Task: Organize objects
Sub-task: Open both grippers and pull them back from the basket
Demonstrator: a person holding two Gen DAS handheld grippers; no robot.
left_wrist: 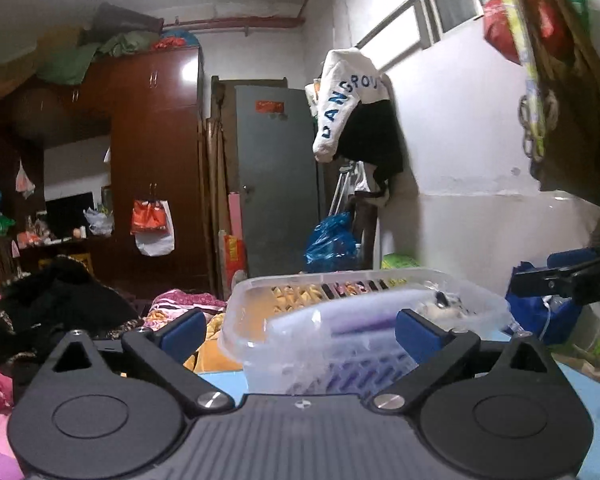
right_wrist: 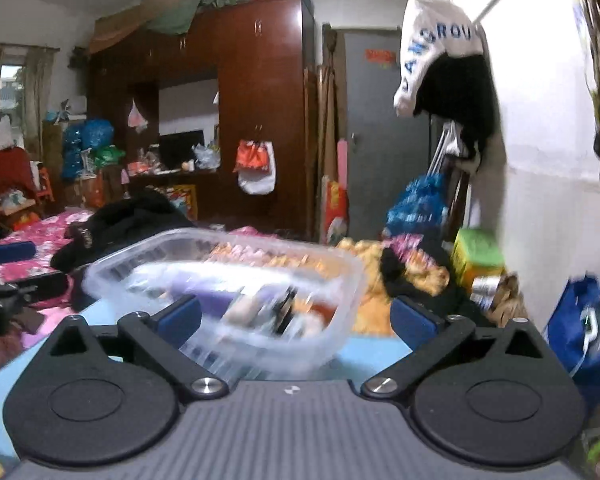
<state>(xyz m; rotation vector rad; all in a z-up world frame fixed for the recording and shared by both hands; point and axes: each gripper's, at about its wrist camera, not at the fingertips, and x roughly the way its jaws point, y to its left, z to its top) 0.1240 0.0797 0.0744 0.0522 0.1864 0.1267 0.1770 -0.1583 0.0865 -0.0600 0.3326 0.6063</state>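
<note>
A clear plastic basket (left_wrist: 352,320) with slotted sides stands on a light blue table (left_wrist: 220,380) just ahead of my left gripper (left_wrist: 298,330). It holds a purple tube-like item (left_wrist: 364,320) and small things at its right end (left_wrist: 444,304). My left gripper is open and empty, with its blue pads either side of the basket's near wall. The same basket (right_wrist: 228,280) shows blurred in the right wrist view, in front of my open, empty right gripper (right_wrist: 296,316). The right gripper also shows at the right edge of the left wrist view (left_wrist: 572,276).
A blue bag (right_wrist: 588,328) sits at the table's right by the white wall (left_wrist: 480,200). A green box (right_wrist: 478,256) and heaped clothes (right_wrist: 404,264) lie behind the basket. A bed with black clothes (left_wrist: 60,300) is to the left. A wardrobe (left_wrist: 156,160) and grey door (left_wrist: 276,180) stand at the back.
</note>
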